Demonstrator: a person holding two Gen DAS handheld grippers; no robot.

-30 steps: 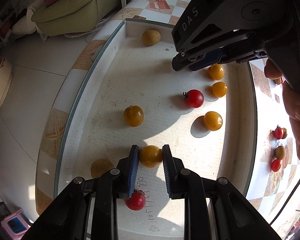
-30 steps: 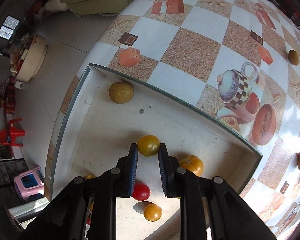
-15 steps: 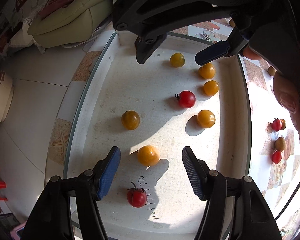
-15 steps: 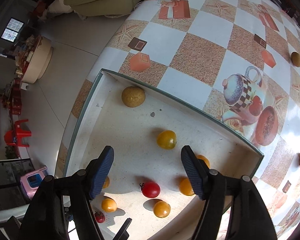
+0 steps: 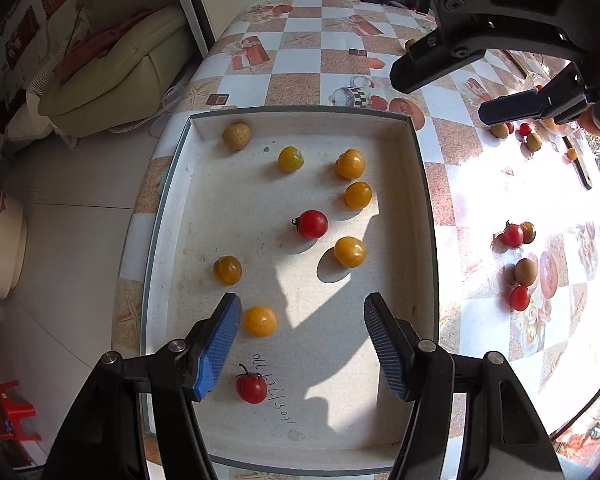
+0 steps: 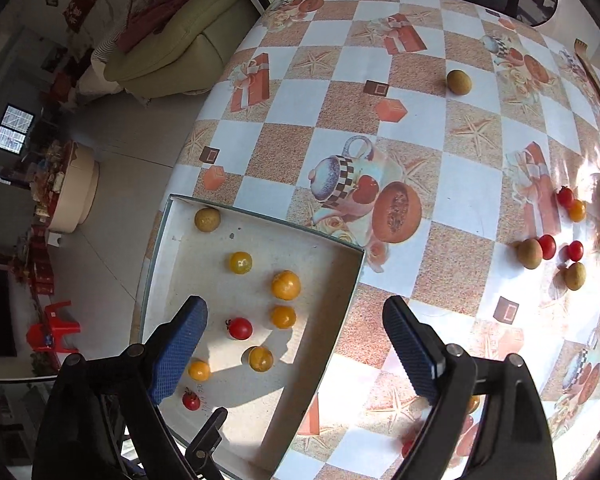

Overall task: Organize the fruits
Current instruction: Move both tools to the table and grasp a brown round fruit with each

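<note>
A white tray (image 5: 422, 216) (image 6: 342, 280) holds several yellow cherry tomatoes, two red ones and a brown longan (image 5: 236, 136) in its far left corner. My left gripper (image 5: 302, 344) is open and empty above the tray's near end; a yellow tomato (image 5: 259, 321) lies just right of its left finger, a red tomato (image 5: 251, 387) below. My right gripper (image 6: 294, 350) is open and empty, raised above the tray's right edge; it shows at the top right of the left wrist view (image 5: 460, 84). A yellow tomato (image 6: 240, 262) lies in the tray's far part.
Loose red tomatoes and longans lie on the checkered tablecloth right of the tray (image 5: 518, 264) (image 6: 548, 252). One longan (image 6: 459, 81) lies alone far back. A green sofa (image 5: 116, 76) and floor are to the left, past the table edge.
Both grippers opened and let go of their yellow tomatoes, which now lie in the tray. Both grippers have lifted and pulled back; the right one swung to the right.
</note>
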